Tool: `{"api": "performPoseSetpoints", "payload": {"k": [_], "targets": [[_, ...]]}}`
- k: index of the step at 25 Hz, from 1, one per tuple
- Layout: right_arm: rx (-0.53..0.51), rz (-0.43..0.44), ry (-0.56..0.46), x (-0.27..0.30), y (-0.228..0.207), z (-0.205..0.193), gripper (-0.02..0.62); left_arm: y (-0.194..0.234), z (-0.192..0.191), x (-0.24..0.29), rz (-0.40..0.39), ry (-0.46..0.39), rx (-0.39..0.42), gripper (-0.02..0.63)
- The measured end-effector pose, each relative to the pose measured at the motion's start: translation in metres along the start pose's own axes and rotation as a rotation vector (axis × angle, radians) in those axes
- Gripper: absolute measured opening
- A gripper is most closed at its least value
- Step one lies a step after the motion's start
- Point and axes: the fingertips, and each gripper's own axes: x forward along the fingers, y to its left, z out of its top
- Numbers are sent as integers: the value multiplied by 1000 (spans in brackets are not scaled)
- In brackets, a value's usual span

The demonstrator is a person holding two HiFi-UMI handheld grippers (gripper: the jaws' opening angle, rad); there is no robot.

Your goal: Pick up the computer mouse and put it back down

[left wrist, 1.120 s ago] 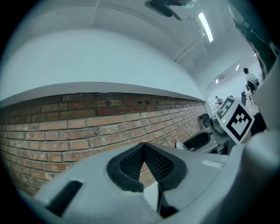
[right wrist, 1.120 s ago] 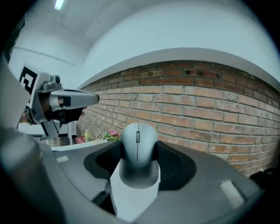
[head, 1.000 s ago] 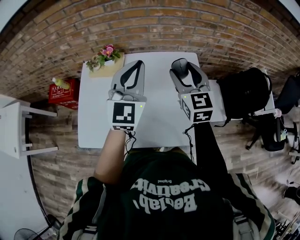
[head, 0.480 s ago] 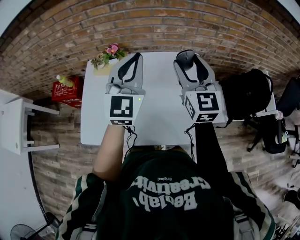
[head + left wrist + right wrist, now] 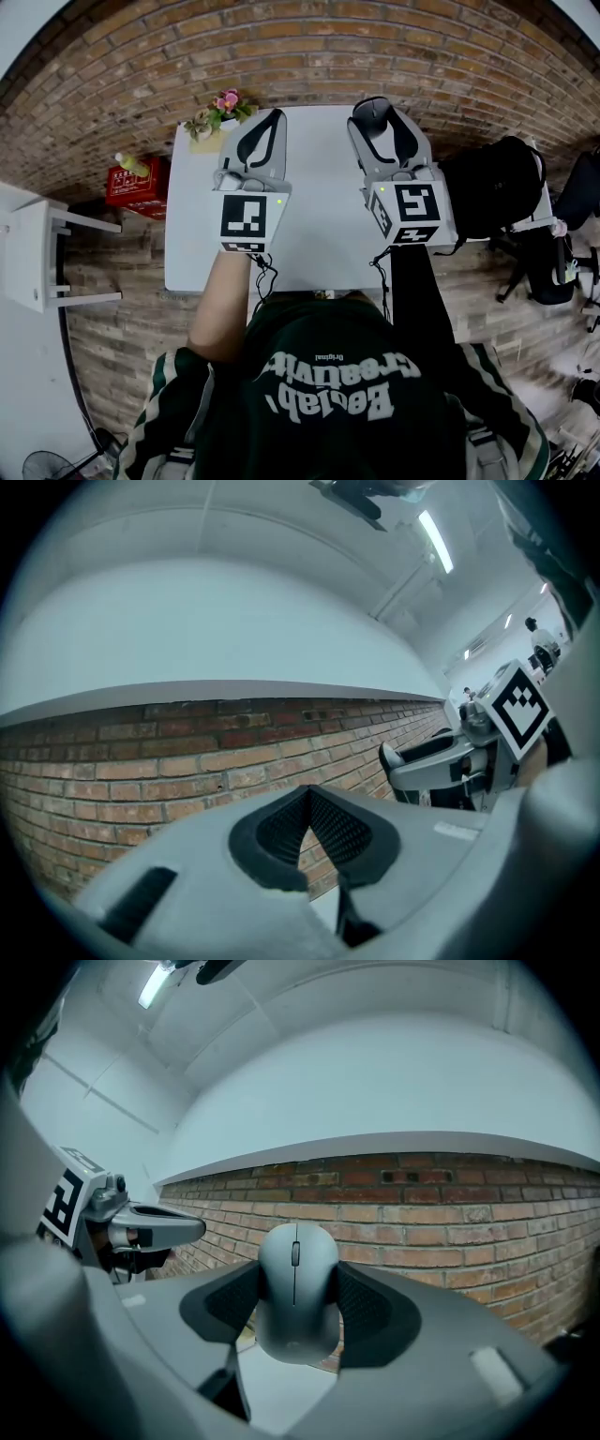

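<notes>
A grey computer mouse with a scroll wheel hangs in the air above the white table, clamped at its sides between the pads of my right gripper. In the head view the mouse shows dark between the right gripper's jaws near the table's far right edge. My left gripper is held level over the table's left half. In the left gripper view its jaws meet at the tips with nothing between them, and it is shut.
A small pot of pink flowers stands at the table's far left corner. A brick wall rises behind the table. A black bag on a chair sits to the right, a red box and white stool to the left.
Both grippers have risen off the table, the right one more, carrying the mouse up with it. The left stays shut and holds nothing.
</notes>
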Motion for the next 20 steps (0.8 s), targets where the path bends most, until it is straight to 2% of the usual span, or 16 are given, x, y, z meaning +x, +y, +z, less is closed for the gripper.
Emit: {"api": "performPoseSetpoints", "payload": {"k": [20], "targets": [[1, 6, 35, 4, -3, -13, 273, 1, -12, 6, 1, 13, -26, 5]]}}
